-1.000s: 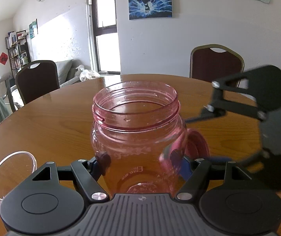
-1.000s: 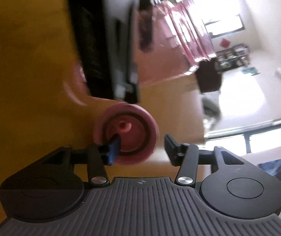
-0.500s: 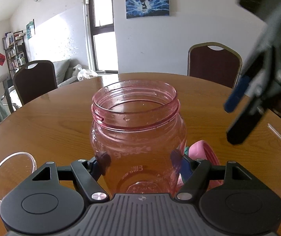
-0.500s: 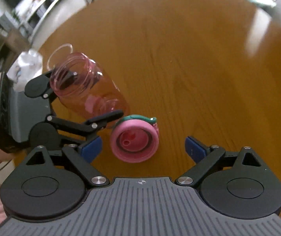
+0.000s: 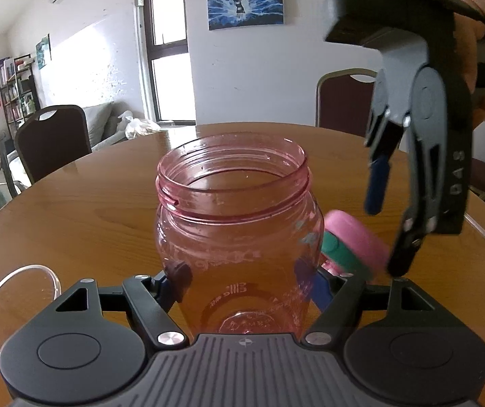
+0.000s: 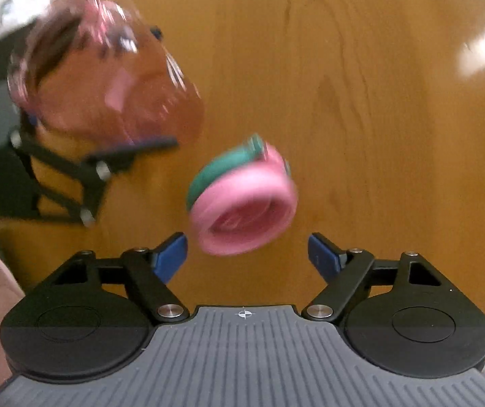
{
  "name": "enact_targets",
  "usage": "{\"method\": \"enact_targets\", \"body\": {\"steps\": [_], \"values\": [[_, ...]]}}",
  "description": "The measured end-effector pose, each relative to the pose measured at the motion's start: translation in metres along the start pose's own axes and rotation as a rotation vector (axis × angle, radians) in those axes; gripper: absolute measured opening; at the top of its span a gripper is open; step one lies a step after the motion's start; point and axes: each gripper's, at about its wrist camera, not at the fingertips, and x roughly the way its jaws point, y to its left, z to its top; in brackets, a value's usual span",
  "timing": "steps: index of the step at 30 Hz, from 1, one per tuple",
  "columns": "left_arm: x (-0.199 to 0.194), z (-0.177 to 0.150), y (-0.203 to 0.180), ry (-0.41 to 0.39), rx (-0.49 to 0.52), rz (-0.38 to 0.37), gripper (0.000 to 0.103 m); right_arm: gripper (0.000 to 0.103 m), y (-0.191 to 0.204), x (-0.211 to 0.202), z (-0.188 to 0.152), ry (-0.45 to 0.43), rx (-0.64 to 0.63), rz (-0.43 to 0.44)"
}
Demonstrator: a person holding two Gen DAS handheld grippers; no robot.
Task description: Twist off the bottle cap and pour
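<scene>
**Open pink bottle, cap off beside it**

The bottle [image 5: 239, 224] is clear pink plastic with a wide threaded mouth, standing upright and uncapped on the wooden bench [image 5: 73, 210]. Its inside looks empty. The cap [image 6: 242, 200] is pink with a green ring, off the bottle and tilted on edge, hollow underside showing. In the left wrist view it sits just beside the bottle at about 3 o'clock.

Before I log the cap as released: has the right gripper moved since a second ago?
Yes. In the left wrist view the right gripper has risen from table level beside the pink bottle to above its rim, fingers pointing down over the pink cap.
</scene>
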Motion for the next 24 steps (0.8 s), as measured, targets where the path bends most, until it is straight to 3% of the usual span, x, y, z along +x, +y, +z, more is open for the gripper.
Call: {"method": "enact_targets", "body": {"steps": [3,7,8,9,13,15,17,21,22,24], "values": [[-0.001,-0.001,0.0,0.0,0.001,-0.002,0.073,0.093,0.006,-0.011,0.005,-0.017,-0.042,-0.017],[-0.003,-0.002,0.0,0.003,0.0,0.003,0.073,0.094,0.029,-0.014,0.026,0.028,-0.171,-0.156],[-0.003,-0.002,0.0,0.002,-0.003,0.005,0.073,0.093,0.039,-0.009,0.028,0.023,-0.222,-0.226],[-0.003,-0.002,-0.001,0.001,-0.005,0.006,0.073,0.092,0.041,-0.009,0.027,0.02,-0.229,-0.234],[-0.003,-0.004,-0.002,0.002,-0.01,0.008,0.073,0.087,0.078,0.012,-0.003,-0.109,-0.455,-0.421],[-0.002,-0.003,-0.003,0.004,-0.009,0.007,0.073,0.08,0.098,0.032,-0.03,-0.127,-0.581,-0.511],[-0.001,-0.002,-0.002,0.007,-0.008,0.004,0.073,0.062,0.113,0.049,-0.053,-0.138,-0.66,-0.574],[-0.002,-0.003,-0.003,0.01,-0.006,0.003,0.073,0.046,0.12,0.053,-0.073,-0.224,-0.591,-0.568],[-0.002,-0.003,-0.003,0.011,-0.005,0.003,0.073,0.033,0.122,0.05,-0.077,-0.254,-0.576,-0.58],[-0.002,-0.003,-0.003,0.012,-0.005,0.004,0.073,0.031,0.123,0.048,-0.081,-0.301,-0.529,-0.576]]}}
